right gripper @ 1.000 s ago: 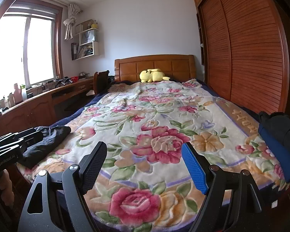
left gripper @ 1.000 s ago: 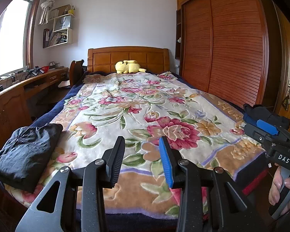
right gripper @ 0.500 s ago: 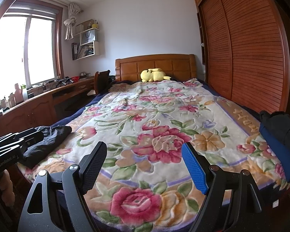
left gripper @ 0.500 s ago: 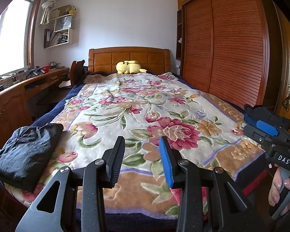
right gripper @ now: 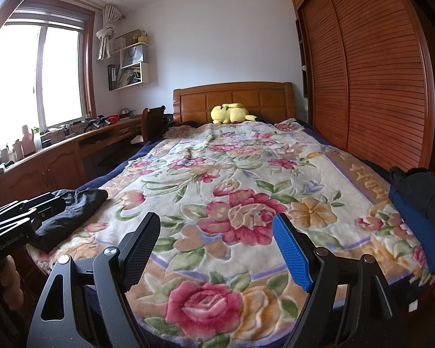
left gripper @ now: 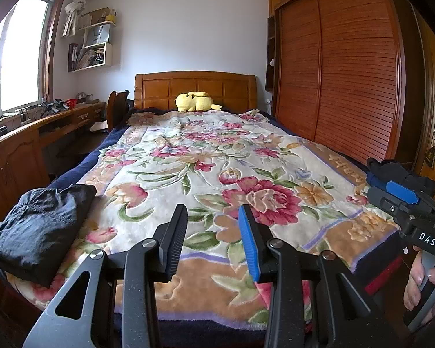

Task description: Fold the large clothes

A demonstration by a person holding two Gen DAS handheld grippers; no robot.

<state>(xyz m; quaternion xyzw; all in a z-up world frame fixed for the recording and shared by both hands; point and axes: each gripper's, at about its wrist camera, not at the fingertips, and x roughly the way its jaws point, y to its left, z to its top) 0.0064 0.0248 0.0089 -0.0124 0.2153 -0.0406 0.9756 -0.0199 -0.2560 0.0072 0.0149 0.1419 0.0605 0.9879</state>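
A folded black garment (left gripper: 40,226) lies on the near left corner of the bed; it also shows in the right wrist view (right gripper: 72,211). A dark and blue bundle of clothing (right gripper: 420,203) lies at the bed's right edge. My left gripper (left gripper: 213,226) is open and empty, held above the foot of the bed, to the right of the black garment. My right gripper (right gripper: 217,235) is wide open and empty above the foot of the bed, left of the blue bundle. The right gripper's body (left gripper: 406,203) shows at the right of the left wrist view.
A floral blanket (left gripper: 206,162) covers the bed. A yellow plush toy (left gripper: 195,101) lies at the wooden headboard (left gripper: 194,87). A wooden desk (right gripper: 58,150) and a chair (right gripper: 153,121) run along the left wall under the window. A slatted wardrobe (left gripper: 348,72) stands on the right.
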